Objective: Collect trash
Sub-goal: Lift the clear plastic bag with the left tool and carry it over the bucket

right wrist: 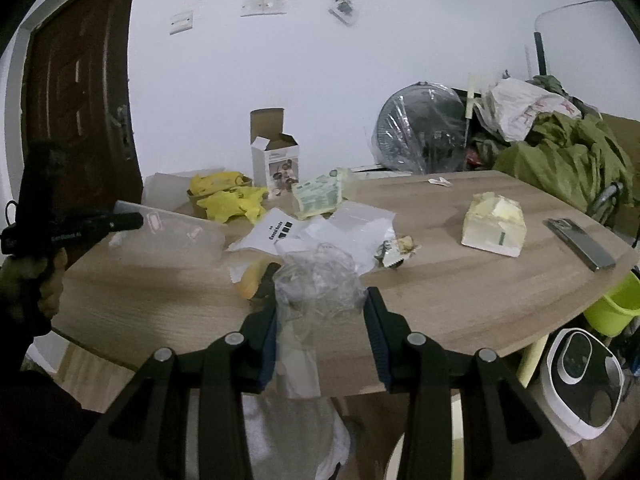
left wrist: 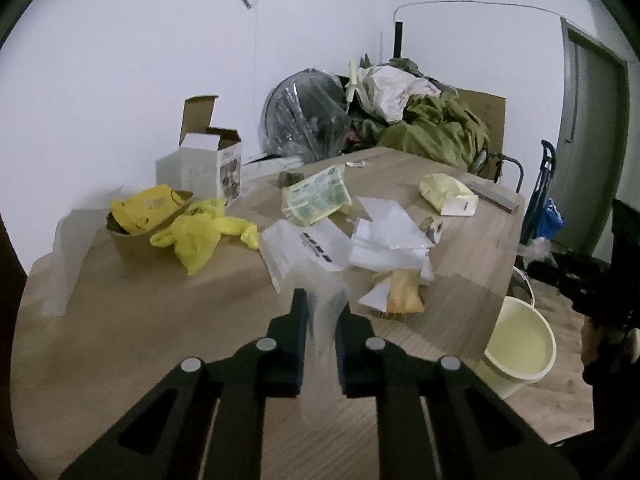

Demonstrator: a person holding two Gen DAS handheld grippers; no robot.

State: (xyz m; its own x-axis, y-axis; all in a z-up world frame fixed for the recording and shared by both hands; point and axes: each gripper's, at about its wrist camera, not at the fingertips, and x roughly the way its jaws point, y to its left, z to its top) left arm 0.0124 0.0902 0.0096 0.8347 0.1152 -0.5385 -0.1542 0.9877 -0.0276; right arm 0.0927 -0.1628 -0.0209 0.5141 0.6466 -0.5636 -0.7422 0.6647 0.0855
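My left gripper (left wrist: 322,312) has its jaws pinched almost together on a clear plastic sheet (left wrist: 320,344), which hangs blurred between the black fingers above the near edge of the table (left wrist: 120,320). From the right camera the same gripper (right wrist: 132,220) shows at the left, in my hand (right wrist: 48,284), with the clear sheet (right wrist: 180,236) trailing from its tip over the tabletop.

My right gripper (right wrist: 320,300) is partly open and has hold of a crumpled clear plastic bag (right wrist: 320,276), squeezed between both pads, with a strip of it hanging down between the fingers.

Down to the right of the table, on the floor, stands a pale yellow bucket (left wrist: 520,344).

Just beyond the grippers lies the main litter: an orange snack wrapper (left wrist: 404,296), white papers (left wrist: 384,232) and a flat clear bag with black print (left wrist: 312,248). A torn foil wrapper (right wrist: 396,250) lies just right of the papers.

Further left a yellow plastic bag (left wrist: 200,232) spills beside a brown bowl (left wrist: 132,232). In the middle lies a green-printed packet (left wrist: 316,196), and to the right a pale yellow packet (right wrist: 494,224) and a grey slab (right wrist: 580,244) near the right edge.

At the far left stands an open white carton (left wrist: 204,164). Behind the table, a plastic-wrapped fan (left wrist: 308,116) and a heap of green cloth (left wrist: 440,128) lie against the wall.
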